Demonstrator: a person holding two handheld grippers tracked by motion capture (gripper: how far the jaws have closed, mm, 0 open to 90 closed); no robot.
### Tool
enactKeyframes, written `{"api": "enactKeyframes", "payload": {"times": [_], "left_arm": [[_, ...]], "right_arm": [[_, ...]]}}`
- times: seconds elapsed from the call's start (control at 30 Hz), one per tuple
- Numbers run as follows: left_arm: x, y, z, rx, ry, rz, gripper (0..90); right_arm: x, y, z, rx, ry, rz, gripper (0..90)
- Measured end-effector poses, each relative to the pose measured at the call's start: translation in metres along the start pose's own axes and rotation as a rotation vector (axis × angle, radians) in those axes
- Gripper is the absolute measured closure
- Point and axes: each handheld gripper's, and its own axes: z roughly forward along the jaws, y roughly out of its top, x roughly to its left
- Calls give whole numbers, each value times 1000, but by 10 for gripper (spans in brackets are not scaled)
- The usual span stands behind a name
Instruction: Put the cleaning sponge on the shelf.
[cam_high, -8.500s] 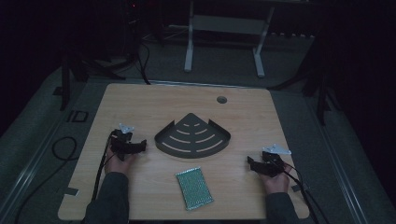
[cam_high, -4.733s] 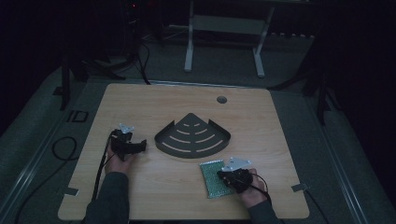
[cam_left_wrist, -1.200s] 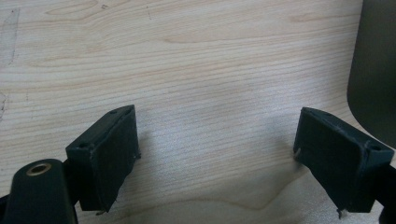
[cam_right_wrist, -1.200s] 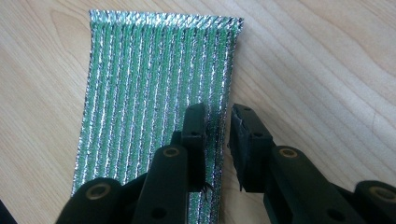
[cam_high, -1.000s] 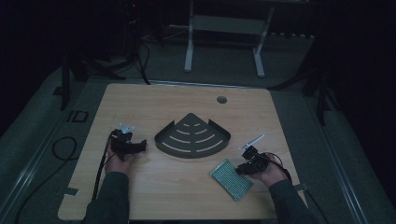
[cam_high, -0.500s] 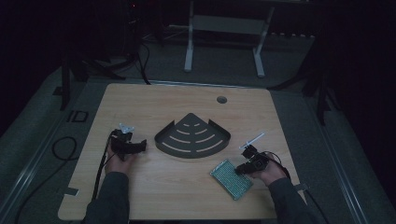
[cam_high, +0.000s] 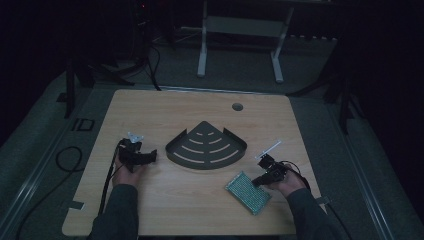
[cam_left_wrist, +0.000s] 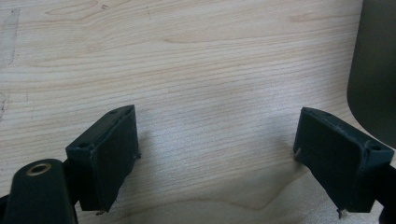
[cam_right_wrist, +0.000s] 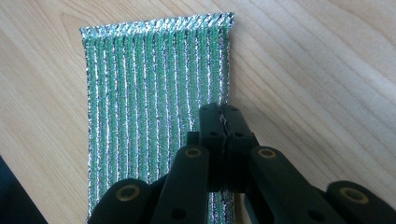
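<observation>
A green and silver ribbed scouring pad (cam_high: 247, 192) (cam_right_wrist: 149, 93) lies flat on the wooden table near the front right. My right gripper (cam_high: 260, 181) (cam_right_wrist: 225, 116) sits at the pad's right edge. Its jaws have just been closing and now meet, pinching that edge between them. My left gripper (cam_high: 150, 156) (cam_left_wrist: 215, 158) rests on the table at the left, open, with bare wood between its jaws. A dark fan-shaped slotted corner shelf (cam_high: 206, 147) (cam_left_wrist: 373, 70) lies in the middle of the table, just right of the left gripper.
A round cable hole (cam_high: 237, 106) sits near the table's far edge. Cables trail from both grippers toward the front. A white frame with legs (cam_high: 240, 45) stands on the floor beyond the table.
Since the earliest frames the pad has gone from the front centre to the front right and turned at an angle, with the right gripper on it. The left gripper stayed put.
</observation>
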Motion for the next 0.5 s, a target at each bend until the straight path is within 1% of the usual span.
{"api": "enactKeyframes", "payload": {"times": [0.1, 0.2, 0.27, 0.5], "left_arm": [[0, 0, 0, 0, 0, 0, 142], [0, 0, 0, 0, 0, 0, 142], [0, 0, 0, 0, 0, -1, 142], [0, 0, 0, 0, 0, 0, 142]], "right_arm": [[3, 2, -2, 11, -14, -11, 893], [4, 3, -7, 2, -25, -16, 894], [5, 4, -11, -7, -18, -16, 894], [5, 9, -25, -31, -39, -19, 895]]}}
